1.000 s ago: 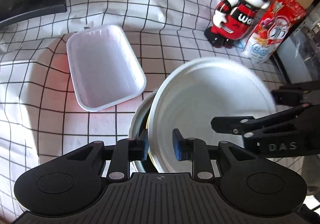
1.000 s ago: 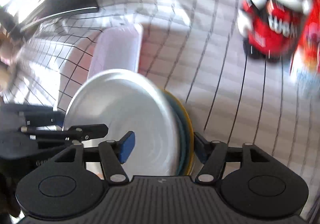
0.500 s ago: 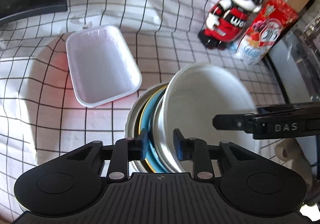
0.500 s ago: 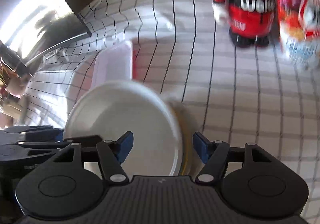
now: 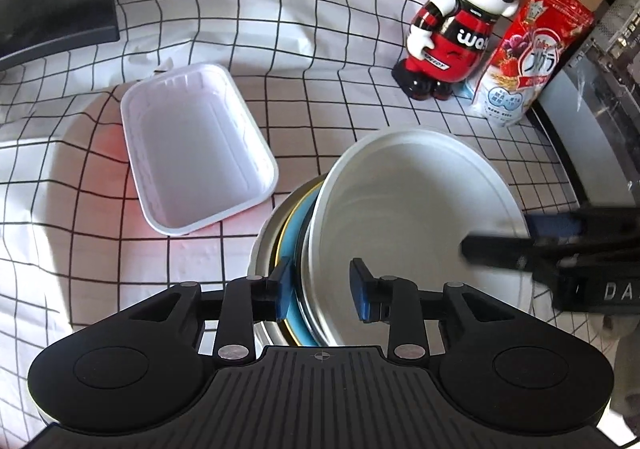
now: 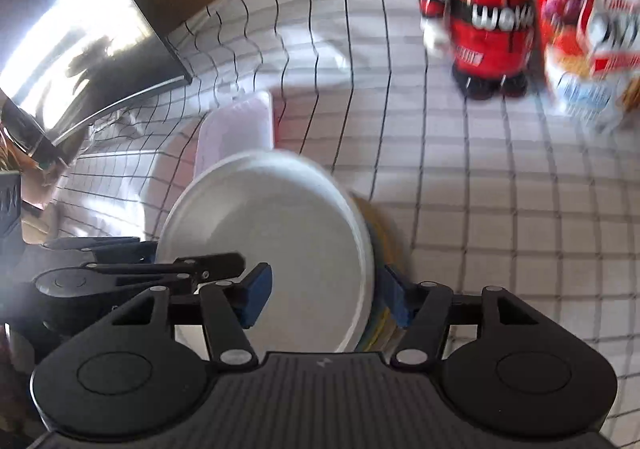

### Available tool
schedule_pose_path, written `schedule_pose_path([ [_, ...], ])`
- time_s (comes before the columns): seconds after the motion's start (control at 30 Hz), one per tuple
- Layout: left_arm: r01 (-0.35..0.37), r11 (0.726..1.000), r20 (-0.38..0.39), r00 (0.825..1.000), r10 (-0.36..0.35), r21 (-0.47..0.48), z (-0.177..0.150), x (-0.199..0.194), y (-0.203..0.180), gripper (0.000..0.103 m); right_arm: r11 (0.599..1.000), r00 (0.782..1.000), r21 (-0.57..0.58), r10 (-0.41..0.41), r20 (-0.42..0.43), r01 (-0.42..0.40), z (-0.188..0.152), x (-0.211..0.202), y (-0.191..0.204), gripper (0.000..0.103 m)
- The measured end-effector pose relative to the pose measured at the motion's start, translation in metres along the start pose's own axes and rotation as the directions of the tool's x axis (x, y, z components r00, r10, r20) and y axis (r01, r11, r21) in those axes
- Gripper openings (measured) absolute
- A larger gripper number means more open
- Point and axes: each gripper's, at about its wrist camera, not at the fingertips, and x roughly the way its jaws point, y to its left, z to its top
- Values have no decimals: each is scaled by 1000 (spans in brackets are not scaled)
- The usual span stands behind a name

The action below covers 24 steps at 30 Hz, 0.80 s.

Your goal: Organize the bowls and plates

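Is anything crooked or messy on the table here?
Yes. The white plate stands tilted on edge against a stack of round dishes instead of lying flat. The left gripper, jaws opening, straddles its rim; the right gripper is closing around plate and stack. The checked tablecloth is rumpled. Nothing looks spilled.

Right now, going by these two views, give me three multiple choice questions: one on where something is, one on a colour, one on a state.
1. The toy robot stands beside:
A. a red snack bag
B. a kettle
C. a sponge

2. The plate edge under the white plate is:
A. green
B. blue
C. pink

3. The rectangular tray is:
A. upside down
B. full of food
C. empty

Answers: 1 A, the bag leans next to the toy. 2 B, a blue rim shows at the white plate's left. 3 C, its bare inside faces up.
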Motion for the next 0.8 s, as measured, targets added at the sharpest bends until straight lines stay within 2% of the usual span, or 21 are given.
schedule_pose_path([
  [0.13, 59, 996, -14, 998, -60, -62, -2, -10, 13, 30, 992, 992, -64, -103, 70, 108, -1, -14, 0, 77],
  [0.2, 91, 990, 16, 996, -89, -110, -4, -20, 22, 29, 989, 988, -54, -132, 78, 137, -1, -18, -7, 78],
  [0.3, 70, 990, 60, 996, -64, -119, -6, -30, 26, 29, 990, 989, -6, -141, 40, 142, 1, -17, -20, 78],
  [0.37, 49, 993, 63, 997, -42, -109, -7, -30, 25, 31, 989, 989, 25, -144, 20, 143, 1, -12, -24, 71],
  [0.43, 38, 995, 59, 998, -33, -97, -8, -28, 23, 30, 994, 995, 31, -103, -6, 103, -1, -8, -23, 51],
  [0.5, 3, 997, 53, 999, 1, -76, -9, -24, 21, 29, 997, 997, 18, -78, -28, 78, -4, -3, -14, 44],
  [0.67, -6, 994, 38, 999, 10, -107, -10, -14, 29, 29, 998, 998, -50, -48, -31, 47, -2, 4, 8, 38],
  [0.8, 9, 994, 35, 999, -5, -112, -9, -13, 32, 30, 996, 996, -45, -78, -50, 76, 7, 15, 7, 38],
])
